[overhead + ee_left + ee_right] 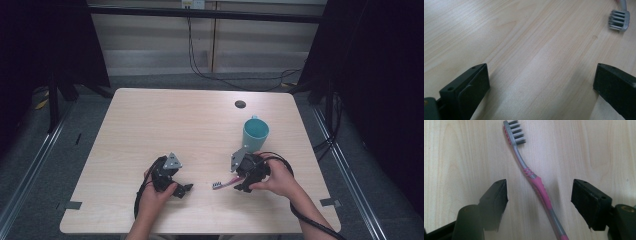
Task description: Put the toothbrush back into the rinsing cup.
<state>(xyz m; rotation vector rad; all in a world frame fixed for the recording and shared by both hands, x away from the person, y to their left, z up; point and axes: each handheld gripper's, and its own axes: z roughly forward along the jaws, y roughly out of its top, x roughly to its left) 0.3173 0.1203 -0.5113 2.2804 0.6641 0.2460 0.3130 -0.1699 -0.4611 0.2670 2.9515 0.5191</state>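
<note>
right tool (539,195) spread wide over pink-grey toothbrush (534,178) lying on bench (150,125), left tool (541,85) wide open, teal cup (255,131) nearby

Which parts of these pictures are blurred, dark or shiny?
High view: the table is evenly lit, the sides are nearly black. Left gripper view: the near jaws look soft, a pale sheen crosses the wood, the toothbrush head is fairly sharp. Right gripper view: toothbrush sharp, left jaw blurred.

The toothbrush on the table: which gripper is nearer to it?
Right. The right gripper is open with the toothbrush handle between its jaws; the left gripper is off to the side, beyond the bristle end.
</note>
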